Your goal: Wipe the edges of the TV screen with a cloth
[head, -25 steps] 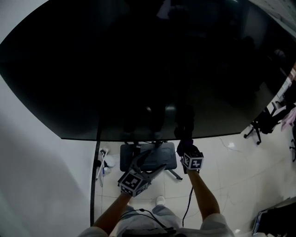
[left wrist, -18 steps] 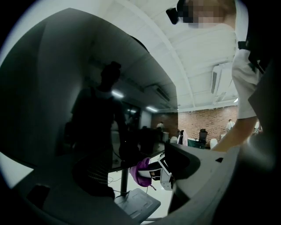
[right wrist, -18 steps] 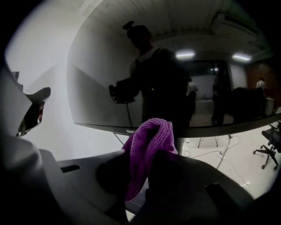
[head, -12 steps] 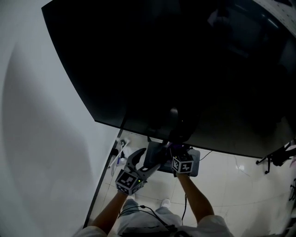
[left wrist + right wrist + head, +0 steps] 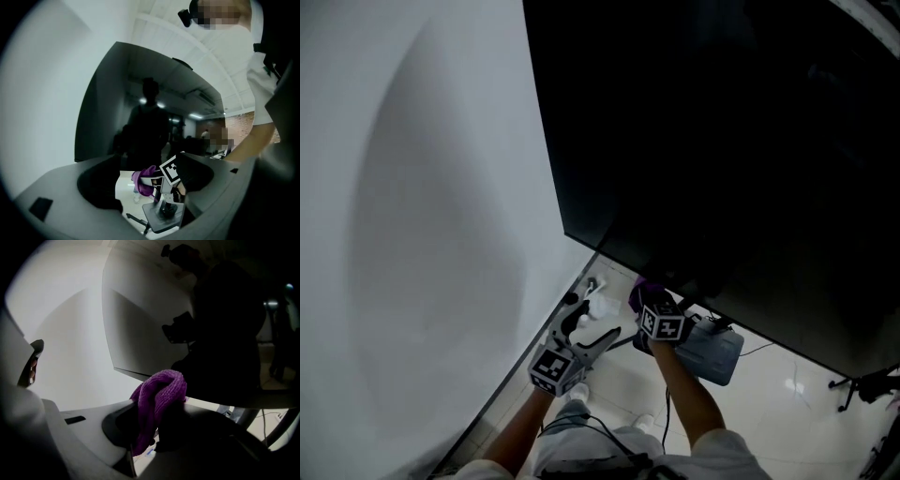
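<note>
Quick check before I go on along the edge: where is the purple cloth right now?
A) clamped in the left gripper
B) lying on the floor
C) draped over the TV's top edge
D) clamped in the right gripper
D: the right gripper view shows the purple cloth clamped between the jaws of the right gripper, close under the TV, while the left gripper stands open with nothing in it.

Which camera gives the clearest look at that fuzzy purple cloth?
The right gripper view: the fuzzy purple cloth fills the centre, clamped in the right gripper. The left gripper view shows a small purple patch; the head view only a sliver.
</note>
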